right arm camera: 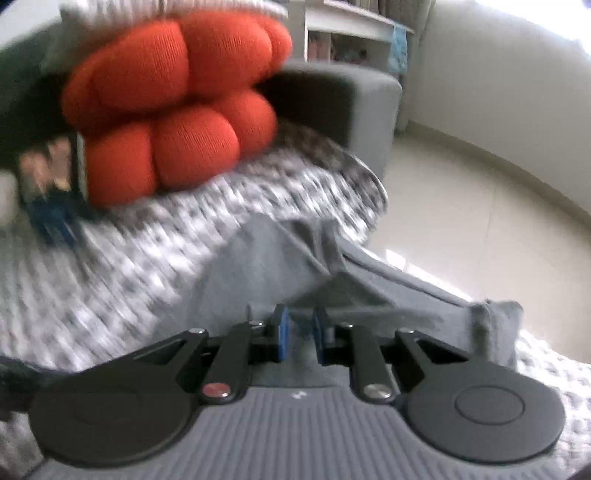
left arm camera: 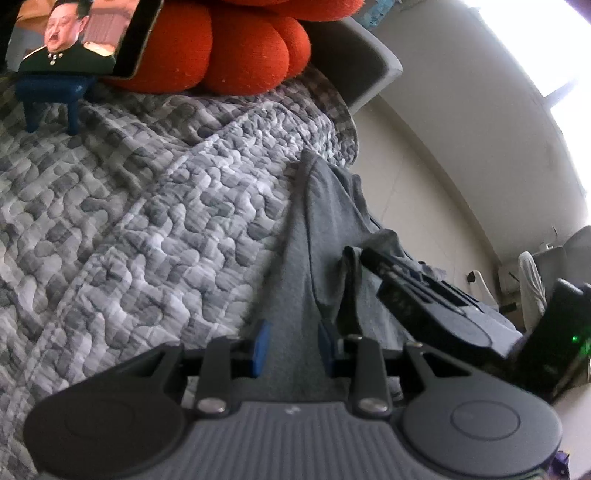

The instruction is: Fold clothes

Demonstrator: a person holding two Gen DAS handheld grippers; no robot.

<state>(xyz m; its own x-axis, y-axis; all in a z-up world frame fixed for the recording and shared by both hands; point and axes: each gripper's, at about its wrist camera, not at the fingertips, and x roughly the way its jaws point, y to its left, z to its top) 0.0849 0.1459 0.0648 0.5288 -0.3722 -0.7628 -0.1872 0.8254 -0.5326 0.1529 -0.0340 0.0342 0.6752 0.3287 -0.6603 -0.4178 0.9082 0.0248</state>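
Flanking the grey garment: orange cushion, propped tablet on quilt

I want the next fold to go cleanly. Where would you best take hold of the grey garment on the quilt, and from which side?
Probably at the far end of the grey garment, where it narrows on the quilt. Come from above and the floor side: that edge lies exposed near the quilt's edge, while the near fabric already runs between both grippers.
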